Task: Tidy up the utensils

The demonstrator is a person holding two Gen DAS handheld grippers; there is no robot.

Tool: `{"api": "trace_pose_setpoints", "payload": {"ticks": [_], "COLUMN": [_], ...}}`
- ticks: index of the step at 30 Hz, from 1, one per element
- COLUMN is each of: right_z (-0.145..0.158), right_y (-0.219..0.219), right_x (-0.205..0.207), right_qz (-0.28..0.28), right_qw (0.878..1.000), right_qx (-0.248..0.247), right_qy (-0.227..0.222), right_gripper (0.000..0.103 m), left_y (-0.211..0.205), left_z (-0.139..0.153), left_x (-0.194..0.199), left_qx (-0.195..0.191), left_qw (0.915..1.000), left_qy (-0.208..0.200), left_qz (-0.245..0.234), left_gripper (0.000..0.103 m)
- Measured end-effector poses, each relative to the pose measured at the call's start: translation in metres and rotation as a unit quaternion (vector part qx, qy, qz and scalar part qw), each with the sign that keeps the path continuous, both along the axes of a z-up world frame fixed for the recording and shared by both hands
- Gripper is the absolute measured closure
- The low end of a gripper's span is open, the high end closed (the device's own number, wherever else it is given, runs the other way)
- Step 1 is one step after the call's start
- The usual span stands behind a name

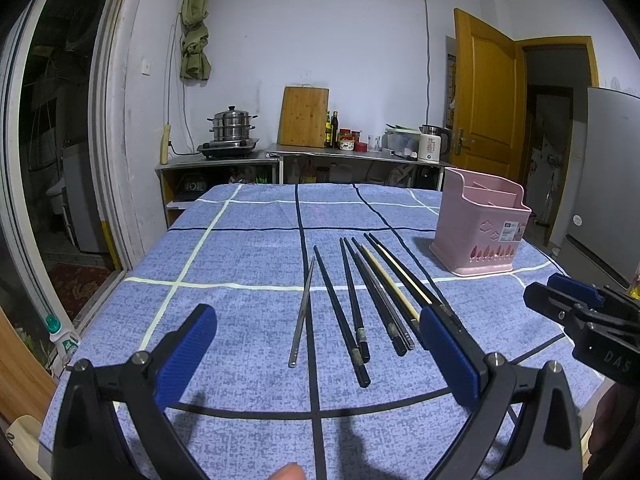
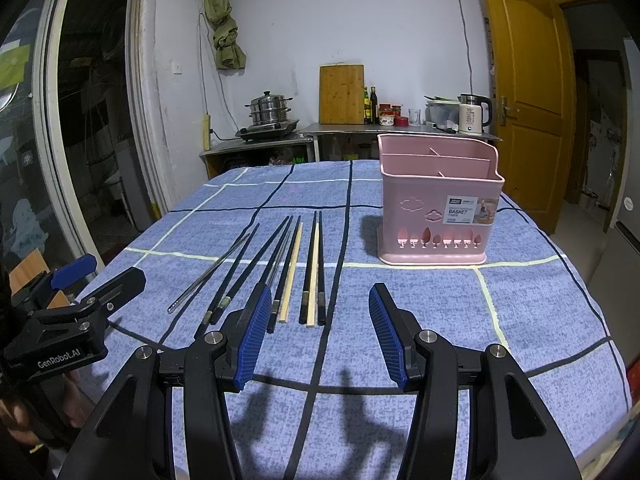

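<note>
Nine chopsticks (image 2: 280,268): black, pale, steel | left gripper (image 1: 318,350) spread | right gripper (image 2: 316,334) spread

Open bench (image 2: 540,300) left of chopsticks (image 2: 280,272) and right of them | pink basket (image 2: 436,216) blocks far right | top open

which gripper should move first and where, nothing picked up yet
Probably ease the open right gripper forward and down onto the nearest chopsticks: they lie flat on the tablecloth just ahead of its fingertips, and the pink utensil basket stands empty on its side.
</note>
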State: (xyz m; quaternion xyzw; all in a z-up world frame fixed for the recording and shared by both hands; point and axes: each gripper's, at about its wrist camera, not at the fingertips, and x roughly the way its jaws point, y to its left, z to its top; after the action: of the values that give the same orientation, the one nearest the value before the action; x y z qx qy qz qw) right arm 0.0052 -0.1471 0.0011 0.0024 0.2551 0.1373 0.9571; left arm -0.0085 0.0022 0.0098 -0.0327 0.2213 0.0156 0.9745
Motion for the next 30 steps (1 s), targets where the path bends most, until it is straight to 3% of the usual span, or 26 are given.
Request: {"api": "trace_pose_setpoints", "payload": {"ticks": [30], "right_z": [-0.0022], "right_y": [-0.0005], "right_x": [-0.0014], "right_qz": [0.0], "right_qw": [1.0], "right_qx": [0.002], "right_qy": [0.002], "right_gripper": [0.051], "left_y": [-0.003], "left_z": [-0.0007], "left_x": [-0.0013], "left_qx": [0.001], "left_qw": [1.0], "left_qy": [0.003], "left_qz": [0.0], "left_gripper": [0.0]}}
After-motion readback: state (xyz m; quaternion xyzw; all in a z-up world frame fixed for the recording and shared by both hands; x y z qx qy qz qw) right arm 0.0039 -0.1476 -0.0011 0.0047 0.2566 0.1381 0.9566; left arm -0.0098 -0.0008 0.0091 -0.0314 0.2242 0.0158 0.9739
